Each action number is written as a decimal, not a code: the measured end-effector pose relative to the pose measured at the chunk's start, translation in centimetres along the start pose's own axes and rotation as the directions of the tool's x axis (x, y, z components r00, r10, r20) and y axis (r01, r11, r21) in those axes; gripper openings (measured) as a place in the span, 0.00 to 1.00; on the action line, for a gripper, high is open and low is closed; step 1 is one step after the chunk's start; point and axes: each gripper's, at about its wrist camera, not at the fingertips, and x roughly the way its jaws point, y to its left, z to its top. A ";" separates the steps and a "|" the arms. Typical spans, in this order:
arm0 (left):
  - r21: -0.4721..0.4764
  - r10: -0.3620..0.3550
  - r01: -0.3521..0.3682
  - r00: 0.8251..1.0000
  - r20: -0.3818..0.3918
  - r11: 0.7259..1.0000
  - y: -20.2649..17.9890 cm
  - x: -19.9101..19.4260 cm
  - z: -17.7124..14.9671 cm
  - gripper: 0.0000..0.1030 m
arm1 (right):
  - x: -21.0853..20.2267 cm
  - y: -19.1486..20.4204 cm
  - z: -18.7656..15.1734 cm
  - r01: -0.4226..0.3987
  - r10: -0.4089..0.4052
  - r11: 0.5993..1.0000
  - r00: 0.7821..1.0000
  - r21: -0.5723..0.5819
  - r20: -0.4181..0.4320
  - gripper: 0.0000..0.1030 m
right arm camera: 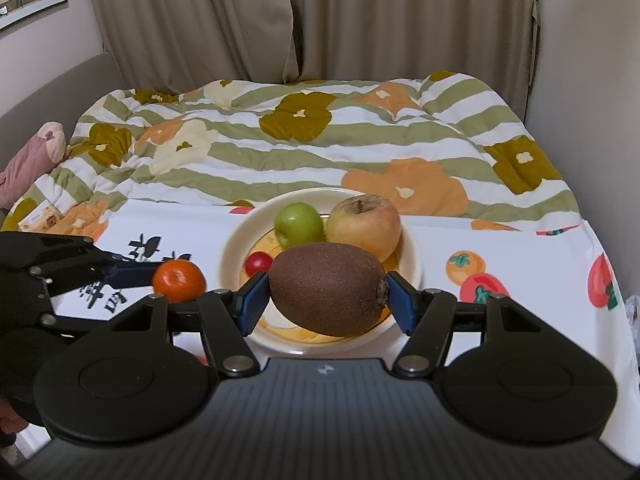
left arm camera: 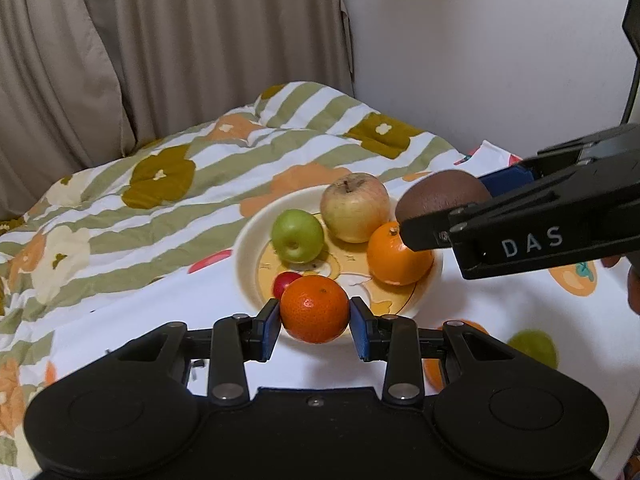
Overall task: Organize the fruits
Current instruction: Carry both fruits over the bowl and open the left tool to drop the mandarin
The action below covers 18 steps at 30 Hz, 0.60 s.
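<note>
Fruit is what I see in both hand-held grippers. My left hand-held gripper point(left arm camera: 315, 319) pinches a small mandarin point(left arm camera: 314, 308) between its blue pads, which press on either side of it, and it hangs over the near rim of the cream plate point(left arm camera: 245, 248). My right hand-held gripper point(right arm camera: 326, 295) pinches a brown kiwi point(right arm camera: 328, 289) lengthwise, a pad at each end, above the near part of the same plate.

On the plate I see a green apple point(left arm camera: 297, 241), a larger pale yellowish apple point(left arm camera: 355, 208) just beside it, an orange point(left arm camera: 396, 256) at the right side, and a small red fruit point(left arm camera: 285, 282) partly hidden behind the mandarin from the left wrist view. From the right wrist view the kiwi covers the orange.

The plate sits on a white cloth point(right arm camera: 500, 240) printed with fruit pictures, which lies over a bed with a green-striped flowered quilt point(right arm camera: 304, 148). Beige curtains point(right arm camera: 360, 20) hang behind it. In the left wrist view a blurred green round shape point(left arm camera: 534, 346) lies on the cloth at the right; I cannot tell whether it is real or printed.
</note>
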 end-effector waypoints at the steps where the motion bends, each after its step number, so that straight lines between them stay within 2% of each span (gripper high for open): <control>1: 0.003 0.001 0.000 1.000 -0.005 1.000 -0.2 0.6 0.1 0.39 | 0.3 -0.3 0.1 -0.003 0.003 1.000 1.000 -0.001 -0.001 0.76; 11: 0.032 -0.002 0.004 0.998 -0.065 0.999 -1.9 5.5 0.8 0.39 | 2.0 -2.5 0.6 -0.022 0.022 1.000 1.000 -0.004 -0.011 0.76; 18: 0.046 -0.001 0.006 0.993 -0.119 0.999 -2.6 7.3 0.6 0.39 | 2.8 -3.0 0.7 -0.027 0.027 1.000 0.999 -0.001 -0.021 0.76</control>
